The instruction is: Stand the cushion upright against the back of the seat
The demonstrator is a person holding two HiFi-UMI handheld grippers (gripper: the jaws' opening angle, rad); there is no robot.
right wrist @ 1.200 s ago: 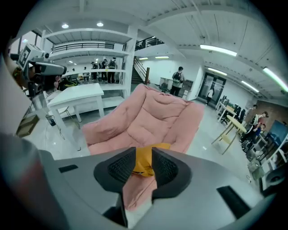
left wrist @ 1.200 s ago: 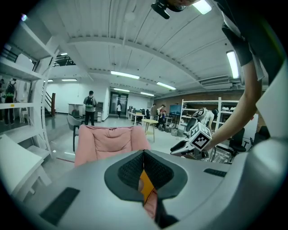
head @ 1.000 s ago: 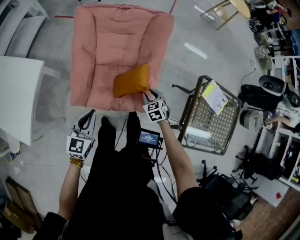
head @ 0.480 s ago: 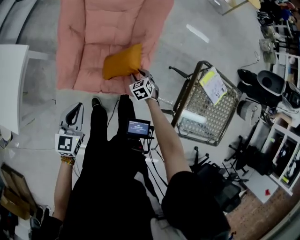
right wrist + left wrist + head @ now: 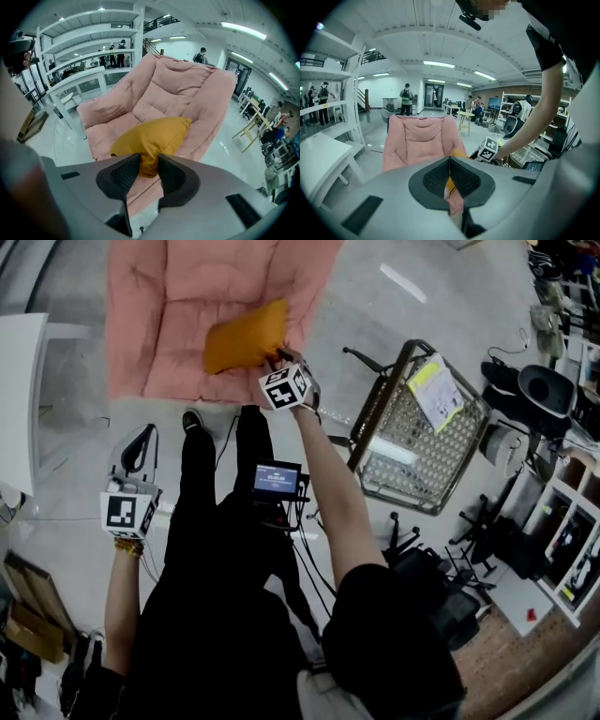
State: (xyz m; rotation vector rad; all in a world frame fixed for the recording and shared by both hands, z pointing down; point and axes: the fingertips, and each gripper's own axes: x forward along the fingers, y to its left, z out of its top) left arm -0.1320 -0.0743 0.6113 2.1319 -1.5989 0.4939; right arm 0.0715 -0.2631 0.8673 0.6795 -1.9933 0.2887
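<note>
Right gripper (image 5: 278, 358) closing on a corner of the orange cushion (image 5: 246, 334) at the front right edge of the pink seat (image 5: 178, 296).
Its pads press the fabric, and the cushion lies on the seat, with bare padding behind it towards the back. Open floor (image 5: 94, 442) lies along the seat's front edge, beside the person's legs. A white table (image 5: 19, 399) stands near the seat's left edge, and a wire cart (image 5: 422, 465) is well apart on the right. The left gripper (image 5: 145, 435) hangs closed and empty over the floor. Compared with a second ago, the cushion keeps its place on the seat, and the seat's back has slid out of the top of the head view.
</note>
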